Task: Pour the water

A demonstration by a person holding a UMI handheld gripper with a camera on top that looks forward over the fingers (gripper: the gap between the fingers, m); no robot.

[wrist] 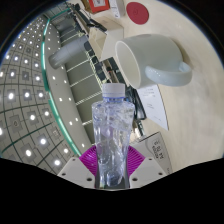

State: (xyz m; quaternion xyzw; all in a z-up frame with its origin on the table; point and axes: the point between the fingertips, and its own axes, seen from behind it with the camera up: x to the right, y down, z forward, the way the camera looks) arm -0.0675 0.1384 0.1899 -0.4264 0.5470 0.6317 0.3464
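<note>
Tongs clamped on the water bottle, its capped top tilted toward the white mug; pouring seemingly pending, cap removal appears required first

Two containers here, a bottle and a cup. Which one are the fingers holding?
The clear plastic water bottle, pressed between both fingers. The white cup sits untouched beyond it, apart from the fingers.

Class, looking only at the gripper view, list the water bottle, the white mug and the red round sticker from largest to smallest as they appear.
1. Water bottle, held in the jaws and nearest the camera, which inflates its size.
2. White mug, beyond the bottle; truly perhaps comparable, so the order of these two is unsure.
3. Red round sticker, clearly smallest.
</note>
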